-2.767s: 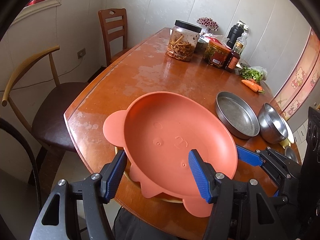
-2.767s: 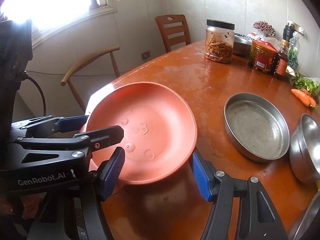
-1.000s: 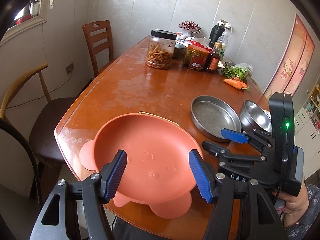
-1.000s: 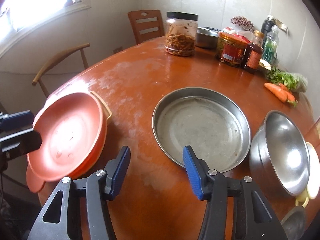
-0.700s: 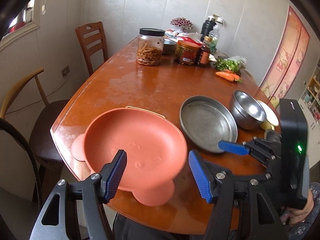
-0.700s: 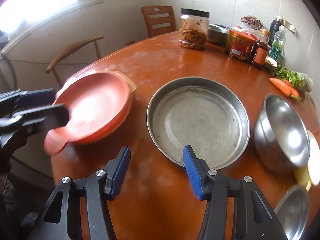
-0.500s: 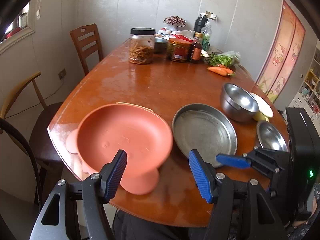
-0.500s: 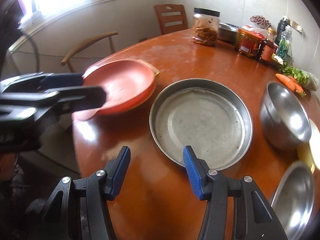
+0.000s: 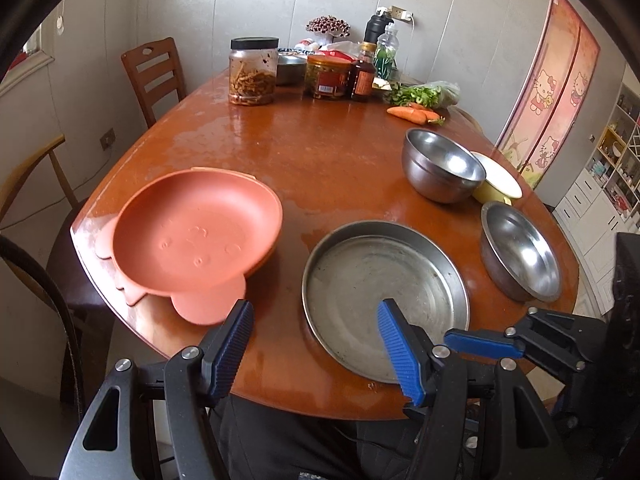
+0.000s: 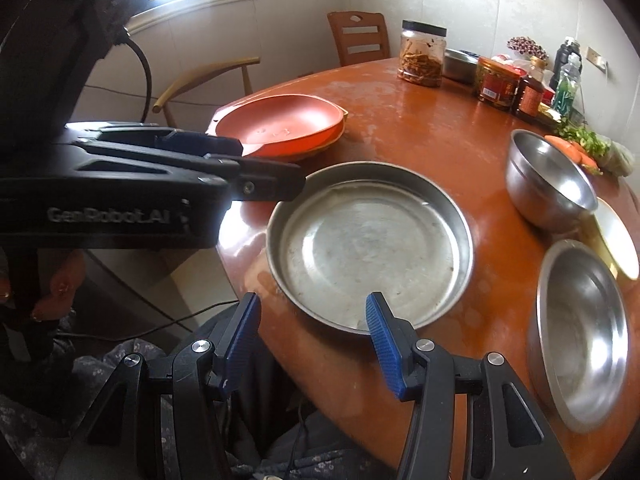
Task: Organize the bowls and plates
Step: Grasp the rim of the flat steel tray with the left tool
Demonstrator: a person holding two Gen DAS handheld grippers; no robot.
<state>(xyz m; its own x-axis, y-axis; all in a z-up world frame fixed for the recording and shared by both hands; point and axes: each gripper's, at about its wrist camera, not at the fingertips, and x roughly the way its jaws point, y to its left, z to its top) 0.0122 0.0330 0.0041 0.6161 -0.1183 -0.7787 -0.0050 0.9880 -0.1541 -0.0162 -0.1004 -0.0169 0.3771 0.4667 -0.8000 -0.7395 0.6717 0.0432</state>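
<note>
Now the orange plate (image 9: 196,236) lies set down at the left of the frame, seemingly stacked on another. Both the left gripper (image 9: 314,350) and right gripper (image 10: 312,326) have drawn back, wide open and empty, facing the steel pan (image 10: 370,246), probably next.

At the far end of the wooden table (image 9: 320,168) stand a black-lidded jar (image 9: 253,72), a red-labelled jar (image 9: 327,77) and bottles (image 9: 363,74); carrots (image 9: 412,114) lie right, beside what look like bagged greens (image 9: 424,94).

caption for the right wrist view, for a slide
Open right gripper faces a steel pan beside stacked orange plates.
</note>
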